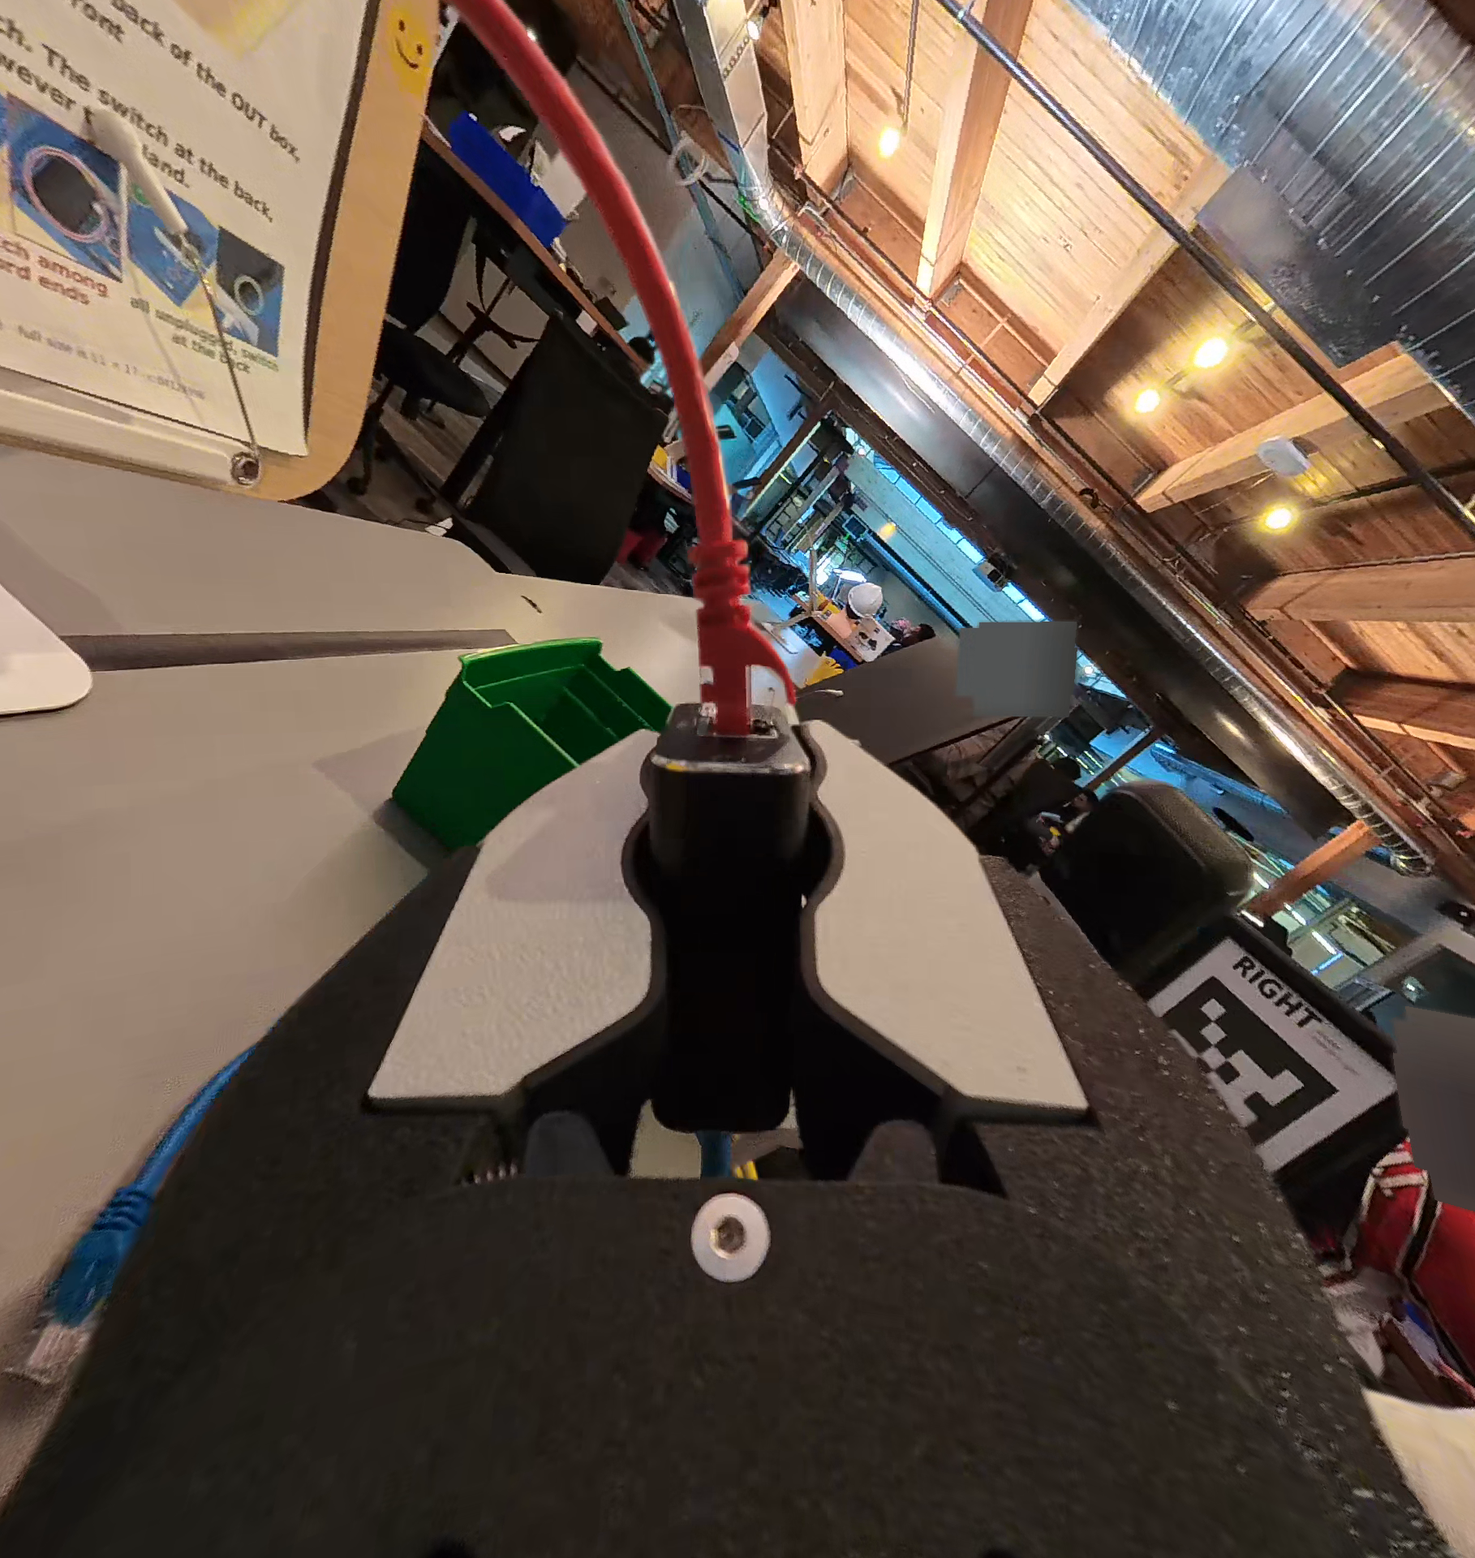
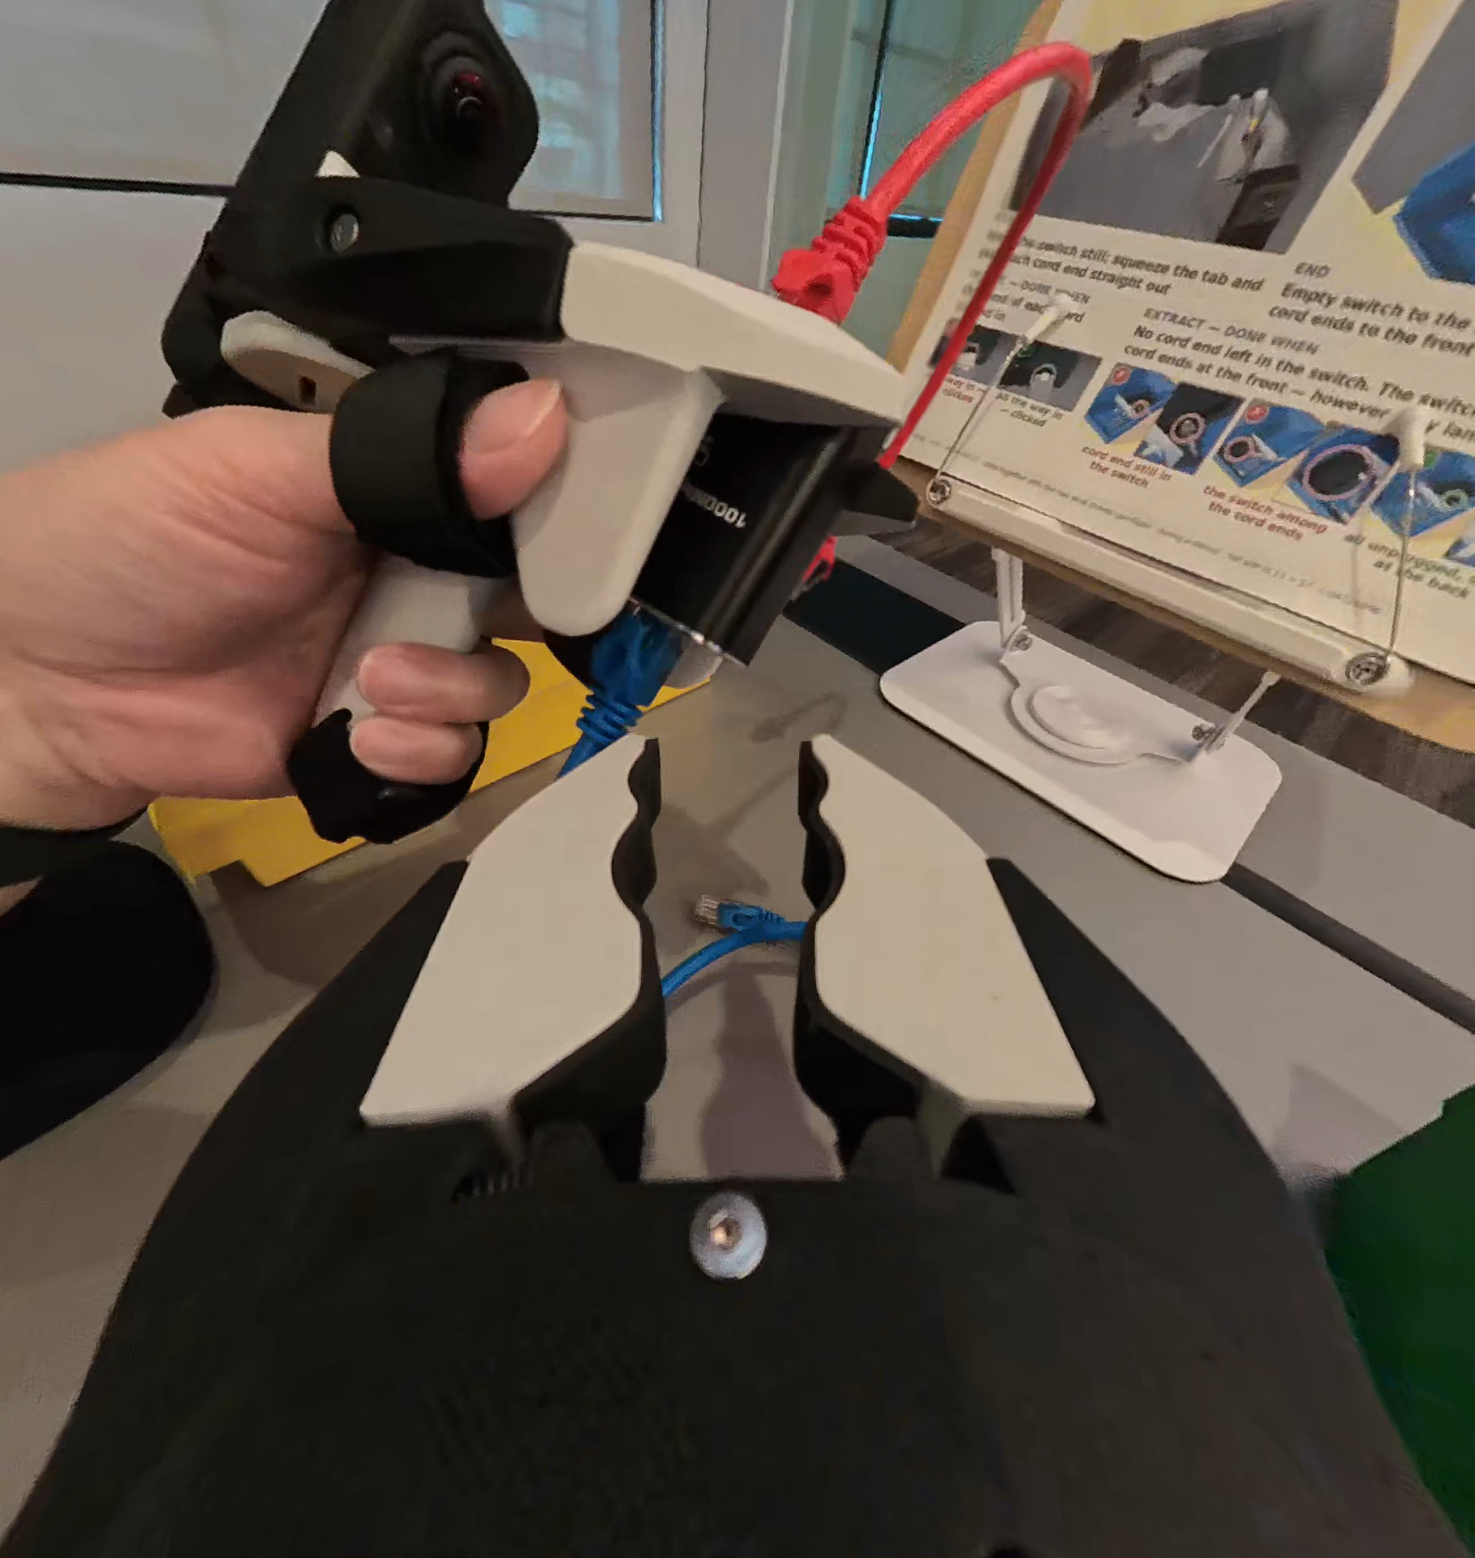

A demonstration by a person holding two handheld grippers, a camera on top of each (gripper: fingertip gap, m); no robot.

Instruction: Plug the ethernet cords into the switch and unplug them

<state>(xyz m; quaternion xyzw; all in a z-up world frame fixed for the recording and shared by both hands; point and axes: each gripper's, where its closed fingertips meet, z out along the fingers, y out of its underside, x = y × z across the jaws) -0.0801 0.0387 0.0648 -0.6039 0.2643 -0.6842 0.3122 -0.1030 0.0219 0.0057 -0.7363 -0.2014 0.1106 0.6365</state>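
Observation:
My left gripper [image 1: 727,763] is shut on the black switch [image 1: 726,851], held above the grey table. A red ethernet cord [image 1: 721,607] is plugged into the switch's far end and arcs up and away. In the right wrist view the same switch [image 2: 742,531] sits between the left gripper's white fingers [image 2: 717,354], with the red cord [image 2: 835,253] at its top and a blue cord [image 2: 624,666] plugged in at its bottom. My right gripper [image 2: 727,784] is open and empty just below the switch. The blue cord's free plug [image 2: 721,912] lies on the table beneath it.
A green bin [image 1: 515,733] lies on the table ahead of the left gripper. A yellow bin [image 2: 313,809] sits behind the hand. An instruction board [image 2: 1274,371] on a white stand [image 2: 1080,759] is at the right. A blue plug [image 1: 68,1290] lies at the lower left. One gripper's finger ends stand about 6 centimeters off the other's.

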